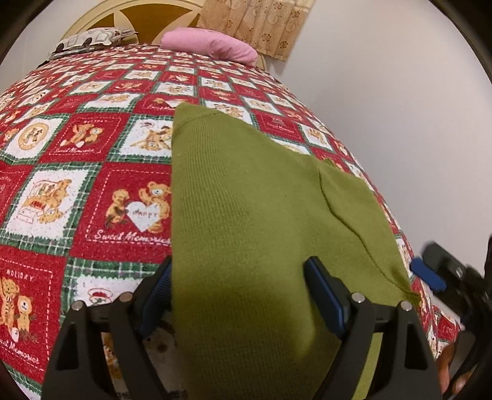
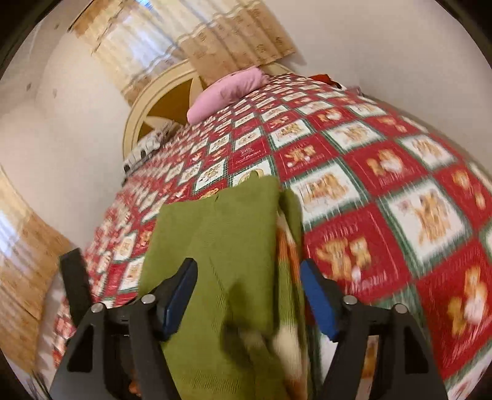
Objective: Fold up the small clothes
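An olive-green knitted garment [image 1: 246,200] lies folded on a red, white and green teddy-bear bedspread [image 1: 92,154], close to the bed's right edge. My left gripper [image 1: 241,286] stands open over its near end, with the cloth lying loose between the blue pads. In the right wrist view the same garment [image 2: 221,234] runs away from me, one folded layer on top and a narrow strip along its right side. My right gripper [image 2: 249,292] is open above it, the cloth between the pads but not pinched. One blue pad [image 1: 427,274] of the right gripper shows at the bed's right edge.
A pink pillow [image 1: 212,44] and a patterned pillow [image 1: 92,38] lie at the head of the bed by a cream headboard [image 2: 147,101]. A patterned curtain [image 1: 255,21] hangs behind. A pale wall [image 1: 384,123] runs along the bed's right side. The bedspread [image 2: 384,184] stretches wide beside the garment.
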A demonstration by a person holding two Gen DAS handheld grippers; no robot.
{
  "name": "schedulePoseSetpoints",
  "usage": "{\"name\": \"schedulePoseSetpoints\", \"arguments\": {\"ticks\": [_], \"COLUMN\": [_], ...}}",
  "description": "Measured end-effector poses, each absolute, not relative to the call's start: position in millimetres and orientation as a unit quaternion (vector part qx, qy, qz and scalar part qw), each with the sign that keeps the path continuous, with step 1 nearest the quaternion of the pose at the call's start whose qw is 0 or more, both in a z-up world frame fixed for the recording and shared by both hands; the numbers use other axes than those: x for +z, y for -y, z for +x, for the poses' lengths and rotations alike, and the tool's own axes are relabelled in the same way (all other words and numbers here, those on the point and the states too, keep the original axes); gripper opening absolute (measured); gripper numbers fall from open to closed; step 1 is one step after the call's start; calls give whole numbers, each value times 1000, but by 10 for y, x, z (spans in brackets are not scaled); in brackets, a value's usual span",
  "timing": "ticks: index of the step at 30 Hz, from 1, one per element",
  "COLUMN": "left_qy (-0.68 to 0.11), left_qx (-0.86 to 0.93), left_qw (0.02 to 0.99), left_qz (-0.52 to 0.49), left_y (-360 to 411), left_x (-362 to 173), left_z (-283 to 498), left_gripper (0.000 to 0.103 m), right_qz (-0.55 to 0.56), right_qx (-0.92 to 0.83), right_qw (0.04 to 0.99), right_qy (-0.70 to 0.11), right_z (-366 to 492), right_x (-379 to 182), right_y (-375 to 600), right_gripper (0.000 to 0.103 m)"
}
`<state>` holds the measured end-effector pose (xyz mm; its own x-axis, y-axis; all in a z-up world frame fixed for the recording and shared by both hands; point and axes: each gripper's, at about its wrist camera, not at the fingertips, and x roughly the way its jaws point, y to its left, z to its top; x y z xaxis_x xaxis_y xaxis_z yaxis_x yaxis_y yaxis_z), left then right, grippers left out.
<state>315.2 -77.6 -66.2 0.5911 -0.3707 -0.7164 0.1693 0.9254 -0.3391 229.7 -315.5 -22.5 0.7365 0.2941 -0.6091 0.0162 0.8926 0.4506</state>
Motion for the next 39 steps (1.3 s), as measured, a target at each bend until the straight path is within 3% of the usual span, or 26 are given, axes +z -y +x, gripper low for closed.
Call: {"name": "schedulePoseSetpoints", "arguments": {"ticks": [17, 24, 26, 30, 36, 39], "left_qy": [-424, -422, -421, -420, -420, -419], "left_qx": [-157, -163, -164, -165, -166, -167], "left_qw": [883, 881, 881, 881, 881, 881], "left_qz": [-129, -137, -140, -142, -144, -145], "left_y": [762, 759, 765, 763, 763, 758], "left_x": [-658, -661, -659, -655, -654, -649], "left_z": [3161, 3162, 3165, 3167, 3168, 3163], "left_gripper": [86, 86, 86, 86, 86, 86], "right_qz": [207, 180, 168, 150, 171, 211], "right_qx": [75, 108, 108, 122, 132, 138], "right_qw": [892, 888, 892, 898, 896, 889], "right_qy": [-394, -408, -405, -395, -388, -383], "right_z": [2722, 2811, 2797, 2751, 2733, 2739], "right_x": [-605, -624, -623, -601, -622, -660], "right_y": [3120, 3016, 2974, 2910, 2955, 3058], "right_gripper": [70, 76, 72, 49, 47, 54]}}
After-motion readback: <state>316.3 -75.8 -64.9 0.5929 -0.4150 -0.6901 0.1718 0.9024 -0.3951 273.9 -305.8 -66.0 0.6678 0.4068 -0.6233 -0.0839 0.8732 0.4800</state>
